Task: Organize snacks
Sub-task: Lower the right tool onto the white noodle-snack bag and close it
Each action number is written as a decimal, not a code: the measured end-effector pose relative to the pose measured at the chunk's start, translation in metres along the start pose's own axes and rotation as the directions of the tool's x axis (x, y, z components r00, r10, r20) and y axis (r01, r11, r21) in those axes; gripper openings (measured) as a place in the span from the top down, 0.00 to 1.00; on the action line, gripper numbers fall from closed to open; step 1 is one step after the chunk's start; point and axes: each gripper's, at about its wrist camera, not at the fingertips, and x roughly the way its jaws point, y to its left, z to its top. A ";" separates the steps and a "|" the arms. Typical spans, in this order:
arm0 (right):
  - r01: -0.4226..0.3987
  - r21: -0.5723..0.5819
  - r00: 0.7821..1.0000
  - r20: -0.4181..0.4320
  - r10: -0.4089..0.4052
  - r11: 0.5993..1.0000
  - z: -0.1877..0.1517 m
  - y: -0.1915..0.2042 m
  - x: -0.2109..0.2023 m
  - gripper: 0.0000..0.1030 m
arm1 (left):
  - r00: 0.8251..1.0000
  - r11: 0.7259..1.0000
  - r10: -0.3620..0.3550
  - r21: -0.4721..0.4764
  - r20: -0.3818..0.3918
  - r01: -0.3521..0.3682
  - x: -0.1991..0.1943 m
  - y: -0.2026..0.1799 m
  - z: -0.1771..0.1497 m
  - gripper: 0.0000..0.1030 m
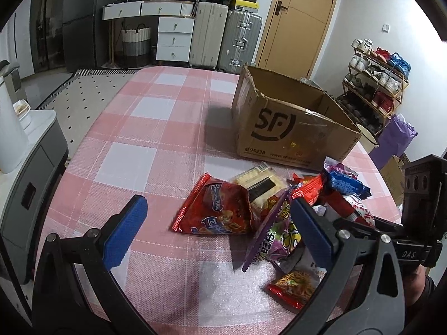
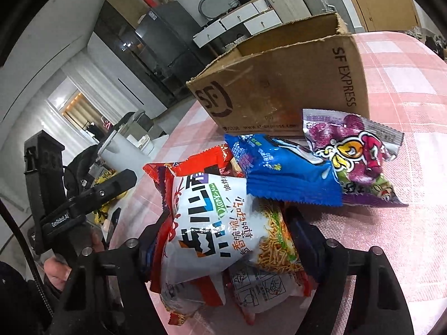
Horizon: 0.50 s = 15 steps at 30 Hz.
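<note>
White noodle-snack packet (image 2: pixel 220 223) sits between the pads of the right tongs (image 2: pixel 223 240); both pads press its sides and the film bulges between them, so the right tongs are clenched on it. The packet rides on top of a loose heap of snacks at the near edge of the surface (image 2: pixel 405 83), with another printed packet (image 2: pixel 259 287) underneath it.

Just beyond it in the right wrist view: a blue packet (image 2: pixel 282 167) overlapping a purple cartoon packet (image 2: pixel 360 156), and a red packet (image 2: pixel 201 159) whose edge shows behind the white one.

Left wrist view shows the same heap from the other side. A red foil bag (image 1: pixel 220 209) lies flat at the left end of the heap, a clear pack of pale crackers (image 1: pixel 259 184) touches it behind, and a purple-edged packet (image 1: pixel 279 231) stands tilted on its side seam.

Left tongs (image 1: pixel 218 229) are released, pads wide apart, nothing pressed between them; the red foil bag lies in the gap below, and the right pad (image 1: pixel 310 231) is near the purple-edged packet.

Open cardboard box (image 1: pixel 290 128) with SF printing stands on the pink-checked surface just behind the heap, flaps up. Whether anything is inside it cannot be told.

Background: suitcases (image 1: pixel 223 36), white drawers (image 1: pixel 173 39), shoe rack (image 1: pixel 377 83), wooden door (image 1: pixel 301 16).
</note>
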 end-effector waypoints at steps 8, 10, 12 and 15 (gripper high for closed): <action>-0.009 -0.033 0.999 0.036 0.010 0.999 -0.011 0.015 -0.025 0.27 | 1.000 1.000 0.008 0.001 0.011 -0.008 -0.016 0.000 -0.003 0.01; -0.006 -0.029 0.999 0.045 0.008 1.000 -0.012 0.014 -0.031 0.27 | 1.000 1.000 0.013 0.001 0.015 -0.013 -0.022 0.001 -0.004 0.01; -0.010 -0.030 0.998 0.061 0.012 0.999 -0.014 0.014 -0.039 0.27 | 1.000 1.000 0.015 0.000 0.022 -0.015 -0.027 0.003 -0.005 0.01; -0.016 -0.038 0.997 0.080 0.019 0.999 -0.015 0.017 -0.051 0.27 | 1.000 1.000 0.019 -0.006 0.023 -0.019 -0.032 0.006 -0.006 0.01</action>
